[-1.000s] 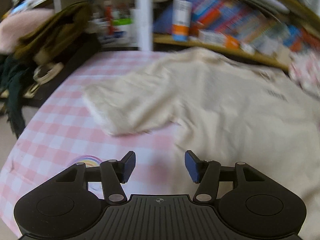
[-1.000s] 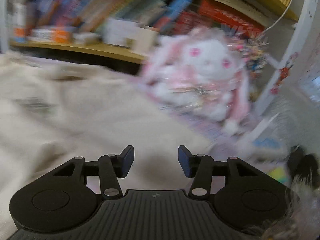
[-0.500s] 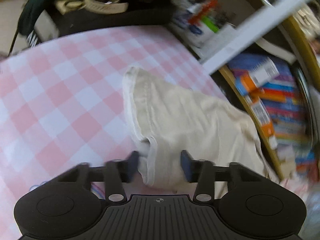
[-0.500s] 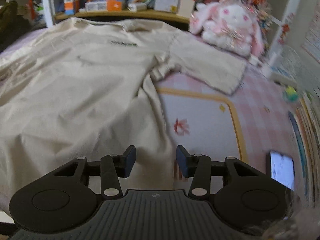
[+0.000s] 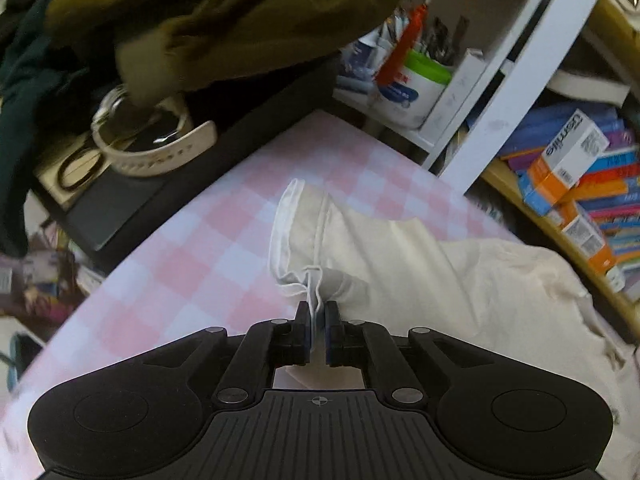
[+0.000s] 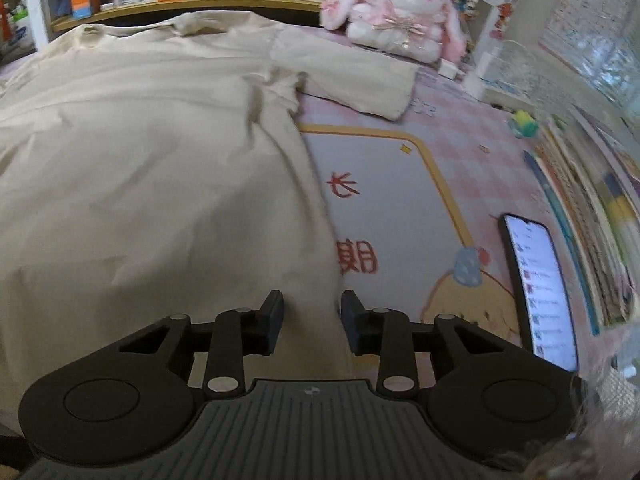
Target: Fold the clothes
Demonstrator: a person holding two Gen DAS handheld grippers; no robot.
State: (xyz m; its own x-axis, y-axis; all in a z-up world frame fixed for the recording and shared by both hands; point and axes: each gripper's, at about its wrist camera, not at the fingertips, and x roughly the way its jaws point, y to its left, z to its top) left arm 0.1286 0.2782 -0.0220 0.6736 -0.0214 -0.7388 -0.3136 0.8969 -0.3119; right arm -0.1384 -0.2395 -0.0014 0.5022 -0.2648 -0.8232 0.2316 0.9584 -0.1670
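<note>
1. Shirt [image 6: 152,152]: one, cream, spread flat on the pink checked desk [image 5: 192,264].
2. Left view alone shows the left gripper [image 5: 317,320], fingers pinching a sleeve [image 5: 360,248] hem.
3. Right view alone shows the right gripper [image 6: 311,316], fingers spread, apparently over the shirt's side edge; one phone [image 6: 540,292], one plush rabbit [image 6: 400,4].

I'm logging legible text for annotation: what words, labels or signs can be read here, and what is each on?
"Gentile", uncertain: white and orange box on the shelf.
"期": red character on the desk mat; the red mark above it is unclear.
Book spines, tub label, phone screen: too small or blurred.
</note>
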